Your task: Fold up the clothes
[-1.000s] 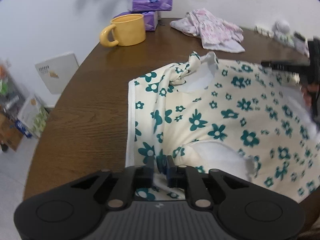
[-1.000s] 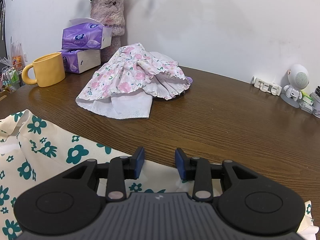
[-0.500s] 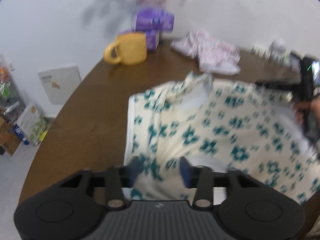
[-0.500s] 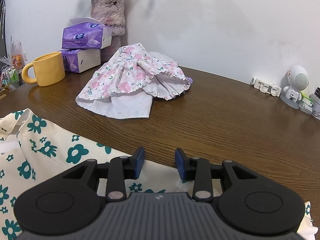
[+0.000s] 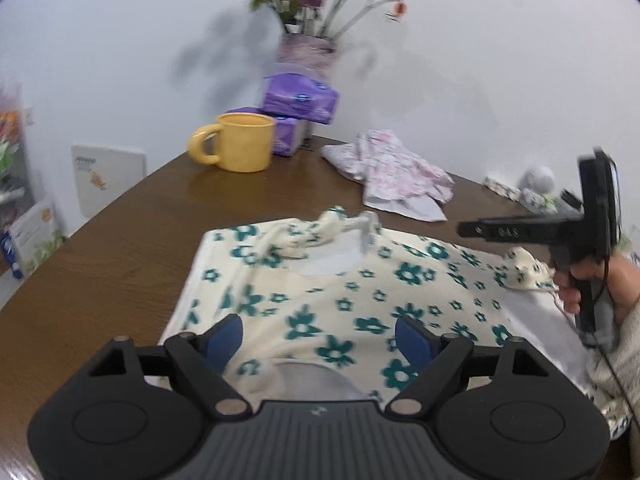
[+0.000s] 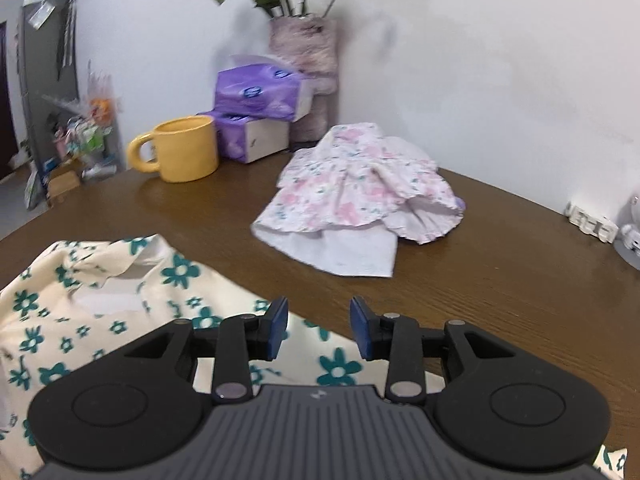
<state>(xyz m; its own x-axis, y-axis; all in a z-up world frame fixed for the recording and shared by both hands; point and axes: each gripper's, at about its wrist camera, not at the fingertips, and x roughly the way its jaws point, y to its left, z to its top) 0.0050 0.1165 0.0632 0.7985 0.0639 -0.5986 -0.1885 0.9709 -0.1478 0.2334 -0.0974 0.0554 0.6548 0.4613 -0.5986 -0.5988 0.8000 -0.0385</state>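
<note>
Directly below and ahead of the left gripper (image 5: 319, 340), a cream garment with teal flowers (image 5: 340, 292) lies spread on the brown wooden bench (image 5: 120, 264). The left gripper's jaws are spread wide, its blue pads apart over the near hem of the garment, with nothing between them. It points forward and slightly down, level across the cloth.

To the right of the left gripper, a hand (image 5: 592, 284) grips the handle of the right gripper, seen from the side with its fingers pointing left over the garment's far right edge. A pale knitted sleeve shows at the wrist.

From its own camera, the right gripper (image 6: 319, 330) is partly open, blue pads apart and holding nothing, poised over the garment's edge where cloth meets bare wood.

Beyond it, a pink floral garment (image 6: 360, 204) lies crumpled on the bench. Farther ahead and to the left stand a yellow mug (image 6: 182, 154), two stacked purple tissue packs (image 6: 256, 112) and a vase of dried flowers (image 6: 304, 44) against the white wall.
</note>
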